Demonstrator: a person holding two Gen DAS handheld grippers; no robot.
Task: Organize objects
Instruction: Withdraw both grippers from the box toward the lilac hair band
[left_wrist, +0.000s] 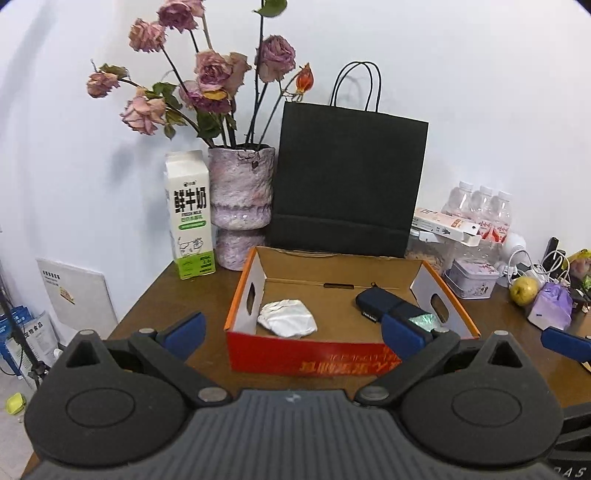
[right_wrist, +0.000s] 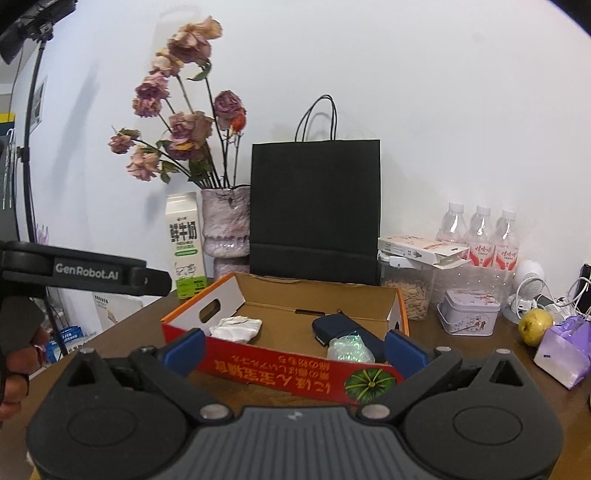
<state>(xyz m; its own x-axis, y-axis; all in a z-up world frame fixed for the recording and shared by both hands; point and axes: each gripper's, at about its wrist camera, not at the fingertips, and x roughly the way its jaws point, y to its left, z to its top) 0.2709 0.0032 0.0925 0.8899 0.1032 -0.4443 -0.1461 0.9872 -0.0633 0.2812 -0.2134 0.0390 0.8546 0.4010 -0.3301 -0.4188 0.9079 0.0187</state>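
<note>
Both my grippers, left (left_wrist: 293, 330) and right (right_wrist: 293, 347), gape wide, empty, before the red cardboard box (right_wrist: 280, 363) on the bench. Next target probably the yellow-green apple (right_wrist: 535, 325); approach level, centre it.

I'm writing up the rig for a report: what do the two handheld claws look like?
Both are alike: a dark grey ribbed body, two black rounded housings with circular insets, black linkage arms with silver pivot pins, and blue finger pads. That holds for the left claw and the right claw. In the right wrist view, the left claw's black side carries white "GenRobot.AI" lettering.
</note>
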